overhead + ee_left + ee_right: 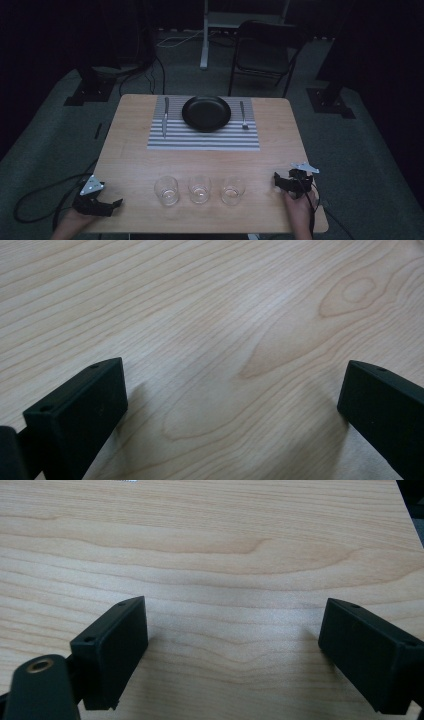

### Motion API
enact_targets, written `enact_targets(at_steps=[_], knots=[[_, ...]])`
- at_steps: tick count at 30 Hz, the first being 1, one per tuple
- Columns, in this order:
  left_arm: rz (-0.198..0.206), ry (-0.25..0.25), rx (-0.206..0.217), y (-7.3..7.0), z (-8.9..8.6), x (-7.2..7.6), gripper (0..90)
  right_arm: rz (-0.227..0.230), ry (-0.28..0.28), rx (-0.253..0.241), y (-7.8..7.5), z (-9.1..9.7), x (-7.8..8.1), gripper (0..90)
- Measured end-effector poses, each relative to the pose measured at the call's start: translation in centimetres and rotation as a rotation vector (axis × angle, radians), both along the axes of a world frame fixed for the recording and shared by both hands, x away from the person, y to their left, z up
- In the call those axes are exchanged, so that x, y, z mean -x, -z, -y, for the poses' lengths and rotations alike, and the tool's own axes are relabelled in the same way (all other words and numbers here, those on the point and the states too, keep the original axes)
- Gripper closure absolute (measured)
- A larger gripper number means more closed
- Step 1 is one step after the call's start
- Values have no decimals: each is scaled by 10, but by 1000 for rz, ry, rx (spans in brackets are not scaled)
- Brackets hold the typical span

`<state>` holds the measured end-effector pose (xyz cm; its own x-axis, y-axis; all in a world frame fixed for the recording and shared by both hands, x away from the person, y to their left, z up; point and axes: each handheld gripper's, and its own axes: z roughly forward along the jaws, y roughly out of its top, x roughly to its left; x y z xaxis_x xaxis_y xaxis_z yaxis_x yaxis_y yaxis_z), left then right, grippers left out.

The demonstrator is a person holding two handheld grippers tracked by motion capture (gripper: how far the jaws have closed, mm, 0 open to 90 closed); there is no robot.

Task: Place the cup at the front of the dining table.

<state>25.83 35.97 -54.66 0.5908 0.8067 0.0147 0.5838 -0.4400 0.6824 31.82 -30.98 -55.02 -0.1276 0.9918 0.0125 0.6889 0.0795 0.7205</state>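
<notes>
A: Where are the nearest things found?

B: Three clear empty drinking glasses are lined up along the near edge of the pale wooden bench (135, 155): the left glass (166, 190), the middle glass (199, 189) and the right glass (232, 190). The left gripper (111, 206) is rested at 8 o'clock, the right gripper (278, 181) at 4 o'clock, each beside the row but apart from it.

A: And the jaws?

B: Both pairs are spread wide; nothing is held between them.

A: How should a glass be taken?

B: Probably the jaws should be brought level round the wall, clear of the neighbouring glass, and closed gently.

A: What is added by the high view?

B: The striped grey placemat (200, 141) at 12 o'clock is seen, with the black round plate (206, 113), the metal knife (165, 117) and the metal fork (243, 116). In the gripper views, bare wood grain is seen between the jaws.
</notes>
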Motion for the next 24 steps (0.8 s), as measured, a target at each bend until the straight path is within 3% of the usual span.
enact_targets(at_steps=[15, 24], knots=[[1, 20, 0, 0, -2, -1, 1, 0, 0, -1, 0, 0, 0, 118], [29, 31, -25, -2, 1, 6, 16, 0, 0, -1, 0, 0, 0, 118]])
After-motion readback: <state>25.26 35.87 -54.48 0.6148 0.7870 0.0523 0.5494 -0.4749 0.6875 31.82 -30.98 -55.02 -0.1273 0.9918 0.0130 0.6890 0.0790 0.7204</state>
